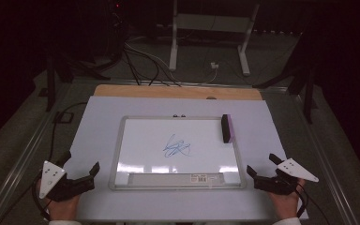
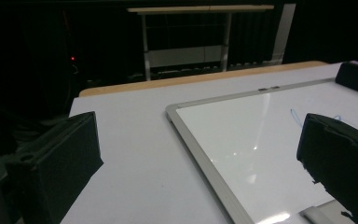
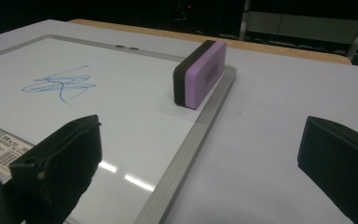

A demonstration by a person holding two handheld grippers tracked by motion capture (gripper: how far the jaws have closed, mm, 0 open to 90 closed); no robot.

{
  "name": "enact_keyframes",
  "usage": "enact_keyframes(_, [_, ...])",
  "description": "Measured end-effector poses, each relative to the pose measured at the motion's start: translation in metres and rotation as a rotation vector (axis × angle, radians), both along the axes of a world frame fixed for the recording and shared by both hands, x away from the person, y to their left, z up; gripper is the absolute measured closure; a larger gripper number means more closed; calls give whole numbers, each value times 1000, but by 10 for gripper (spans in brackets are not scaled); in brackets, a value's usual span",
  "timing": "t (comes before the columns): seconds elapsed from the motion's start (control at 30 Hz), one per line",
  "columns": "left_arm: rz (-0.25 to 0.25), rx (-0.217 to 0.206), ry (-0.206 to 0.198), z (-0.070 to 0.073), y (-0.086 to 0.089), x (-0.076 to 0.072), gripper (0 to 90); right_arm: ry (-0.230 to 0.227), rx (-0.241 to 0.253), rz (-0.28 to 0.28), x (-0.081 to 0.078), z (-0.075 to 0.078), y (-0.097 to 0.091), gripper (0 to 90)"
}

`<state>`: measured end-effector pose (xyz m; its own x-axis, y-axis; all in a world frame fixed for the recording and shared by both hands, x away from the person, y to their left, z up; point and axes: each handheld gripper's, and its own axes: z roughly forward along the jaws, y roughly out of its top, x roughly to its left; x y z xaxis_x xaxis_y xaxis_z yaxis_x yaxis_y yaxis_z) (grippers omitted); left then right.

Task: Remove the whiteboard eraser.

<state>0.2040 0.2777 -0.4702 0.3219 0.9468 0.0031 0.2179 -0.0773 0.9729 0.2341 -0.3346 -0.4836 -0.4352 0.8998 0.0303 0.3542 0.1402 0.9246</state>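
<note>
**Scribble untouched, eraser not yet picked up**

The blue scribble (image 1: 177,149) sits whole in the middle of the whiteboard (image 1: 122,140). The eraser (image 1: 228,128) stands on edge at the board's far right corner, touching the frame. Both the left gripper (image 1: 82,164) and the right gripper (image 1: 261,165) rest on the tabletop (image 1: 98,112) beside the board's near corners, fingers spread apart and empty. By the look of it, grasping the eraser and wiping are all left to do.

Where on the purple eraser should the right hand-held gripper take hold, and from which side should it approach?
Grip the eraser across its two long flat faces, the purple one and the black felt one, near the middle. It stands on edge at the right rim of the whiteboard, so coming from above with the right hand-held gripper, whose jaws stand open, seems best; the narrow upright body should fit between them.
</note>
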Motion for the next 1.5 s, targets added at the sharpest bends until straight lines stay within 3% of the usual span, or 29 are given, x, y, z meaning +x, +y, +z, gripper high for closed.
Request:
enact_keyframes(0.2, [-11, -44, 8, 1, 3, -1, 4, -22, 20, -12, -2, 1, -2, 1])
enact_keyframes(0.4, [-12, -32, 11, 0, 0, -2, 4, -43, 38, -21, -2, 3, -4, 1])
enact_keyframes(0.53, [14, -32, 4, 1, 2, -3, 4, -49, 48, -23, -2, 6, -3, 1])
enact_keyframes(0.9, [43, -30, 11, -1, 5, -2, 4, -75, 37, -5, 3, 38, 4, 1])
enact_keyframes(1.17, [47, -17, 25, -5, 5, -1, 4, -52, 80, -17, 17, 52, 6, 1])
enact_keyframes(1.5, [50, -7, 34, -8, 2, 0, 4, -53, 37, -1, 37, 75, 16, 1])
